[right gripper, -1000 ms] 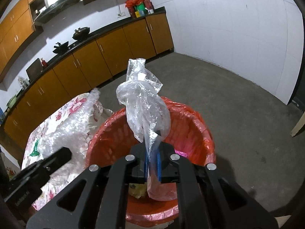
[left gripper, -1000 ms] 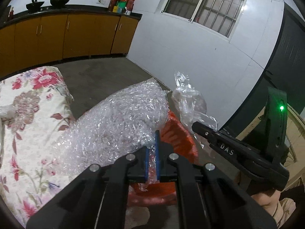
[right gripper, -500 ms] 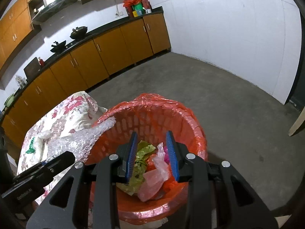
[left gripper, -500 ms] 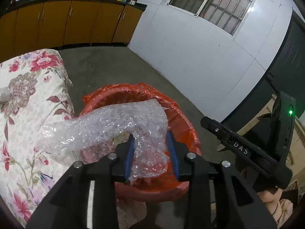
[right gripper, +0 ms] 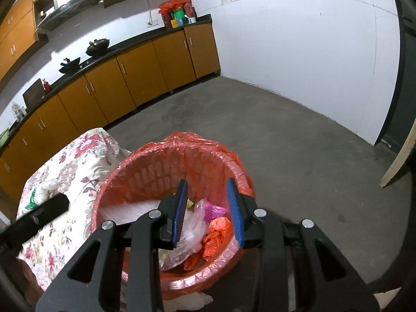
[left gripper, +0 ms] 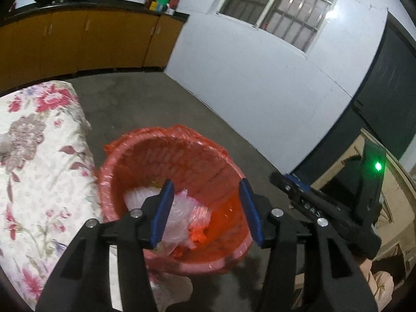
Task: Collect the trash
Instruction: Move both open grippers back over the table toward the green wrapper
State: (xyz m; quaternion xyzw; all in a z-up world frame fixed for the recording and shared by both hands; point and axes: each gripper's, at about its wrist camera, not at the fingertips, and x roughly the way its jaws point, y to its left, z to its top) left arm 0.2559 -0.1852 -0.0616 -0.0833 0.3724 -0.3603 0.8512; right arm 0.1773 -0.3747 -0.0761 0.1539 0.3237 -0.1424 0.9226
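Observation:
An orange basket lined with a red plastic bag (left gripper: 166,135) (right gripper: 182,140) stands on the floor just below both grippers. Inside it lie clear bubble wrap (left gripper: 179,215), a clear plastic bag (right gripper: 192,231), a crumpled orange bag (right gripper: 215,231) and a pink scrap (right gripper: 213,210). My left gripper (left gripper: 206,182) hangs over the basket's mouth, its jaws opening and nothing between the blue pads. My right gripper (right gripper: 206,180) is over the basket too, open and holding nothing. The right tool's black body (left gripper: 325,215) shows at the right of the left wrist view.
A flowered cloth (left gripper: 39,169) (right gripper: 70,182) covers a surface right beside the basket on the left. Brown kitchen cabinets (right gripper: 130,78) line the far wall. Bare concrete floor (right gripper: 286,156) stretches beyond the basket to a white wall. A wooden board (right gripper: 397,156) leans at the right.
Both grippers went from shut to open. The bubble wrap left my left gripper and the clear bag left my right gripper; both now lie in the basket.

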